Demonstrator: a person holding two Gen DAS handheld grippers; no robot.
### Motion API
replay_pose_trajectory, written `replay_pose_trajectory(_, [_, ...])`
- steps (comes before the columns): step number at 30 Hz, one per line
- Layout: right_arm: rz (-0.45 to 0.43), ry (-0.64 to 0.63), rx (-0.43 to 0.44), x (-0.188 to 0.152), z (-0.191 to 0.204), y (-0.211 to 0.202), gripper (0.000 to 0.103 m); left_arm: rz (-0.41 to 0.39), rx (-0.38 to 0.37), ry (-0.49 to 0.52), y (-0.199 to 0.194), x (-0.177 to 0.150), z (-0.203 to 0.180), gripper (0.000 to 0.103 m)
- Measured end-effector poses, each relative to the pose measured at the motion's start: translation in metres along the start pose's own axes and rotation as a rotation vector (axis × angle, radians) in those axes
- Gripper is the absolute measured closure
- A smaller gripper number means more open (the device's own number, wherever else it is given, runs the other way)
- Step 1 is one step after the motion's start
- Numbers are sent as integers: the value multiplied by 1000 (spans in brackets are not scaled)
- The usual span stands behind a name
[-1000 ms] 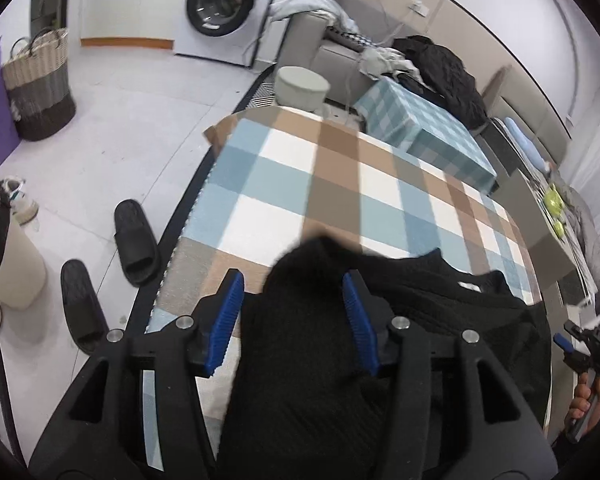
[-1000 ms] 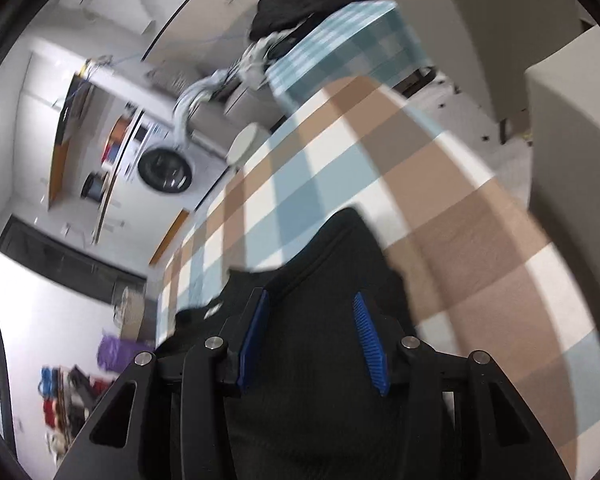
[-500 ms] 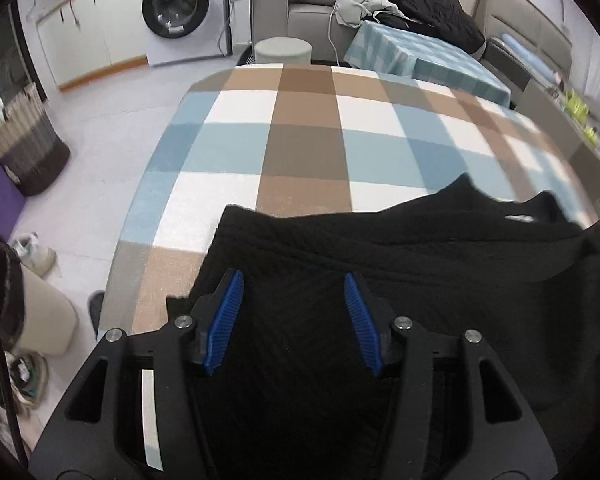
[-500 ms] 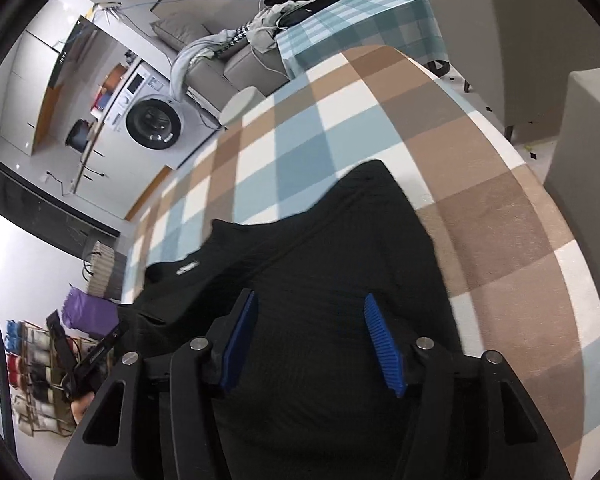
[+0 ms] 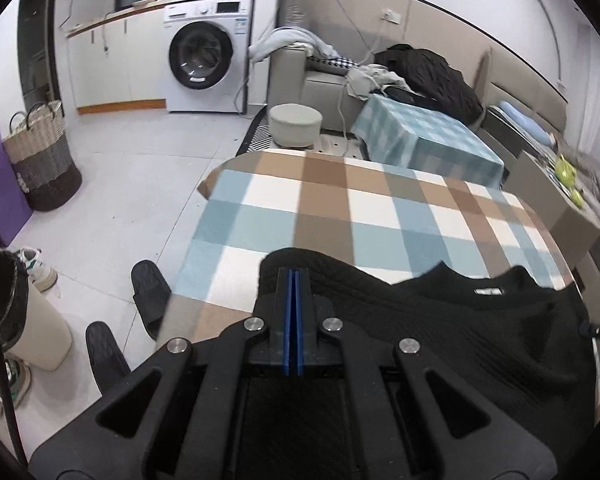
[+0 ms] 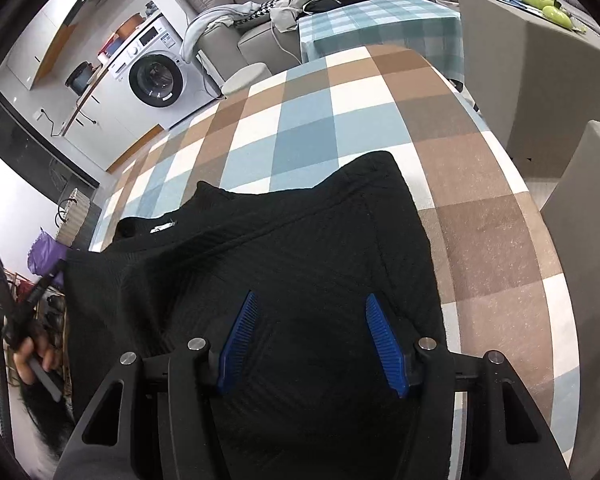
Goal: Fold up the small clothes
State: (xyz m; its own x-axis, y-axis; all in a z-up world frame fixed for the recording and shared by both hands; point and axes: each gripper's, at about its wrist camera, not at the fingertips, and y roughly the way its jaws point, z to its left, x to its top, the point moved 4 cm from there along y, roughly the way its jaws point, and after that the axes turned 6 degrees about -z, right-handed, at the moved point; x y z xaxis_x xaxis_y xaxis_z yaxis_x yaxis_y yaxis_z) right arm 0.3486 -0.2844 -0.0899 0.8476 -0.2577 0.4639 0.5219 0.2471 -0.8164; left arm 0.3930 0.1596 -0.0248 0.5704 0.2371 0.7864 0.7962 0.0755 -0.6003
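The black ribbed knit sweater (image 6: 284, 248) is cut off below the right gripper (image 6: 312, 340), whose fingers are spread; the left gripper (image 5: 292, 280) is clenched, any pinched fabric hidden.

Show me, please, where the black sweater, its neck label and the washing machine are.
black sweater (image 6: 300, 248), right wrist view, middle of the knit.
neck label (image 5: 487, 291), left wrist view, the white tag.
washing machine (image 5: 201, 56), left wrist view, round door.
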Motion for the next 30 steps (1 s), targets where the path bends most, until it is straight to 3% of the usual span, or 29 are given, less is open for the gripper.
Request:
replay_pose_trajectory(8, [-60, -32, -34, 9, 5, -9, 44, 80, 8, -28, 19, -21, 11, 103])
replay_pose_trajectory(17, [-5, -348, -214, -1, 41, 35, 44, 96, 2, -10, 23, -30, 4, 103])
replay_pose_trajectory(18, [-20, -383, -221, -3, 44, 36, 56, 96, 3, -10, 23, -31, 3, 103])
replay_pose_trajectory(19, [-25, -379, -197, -3, 44, 36, 81, 95, 3, -9, 23, -32, 3, 103])
replay_pose_trajectory(22, [-35, -356, -166, 0, 40, 35, 100, 91, 1, -13, 22, -32, 4, 103])
replay_pose_trajectory(26, [-152, -305, -98, 11, 36, 13, 101, 61, 0, -28, 15, -28, 9, 103])
replay_pose_trajectory(28, [-242, -248, -111, 21, 26, -5, 101, 60, -14, -38, 15, -25, 10, 103])
replay_pose_trajectory(30, [-265, -196, -119, 27, 19, -9, 101, 65, -4, -31, 17, -25, 9, 103])
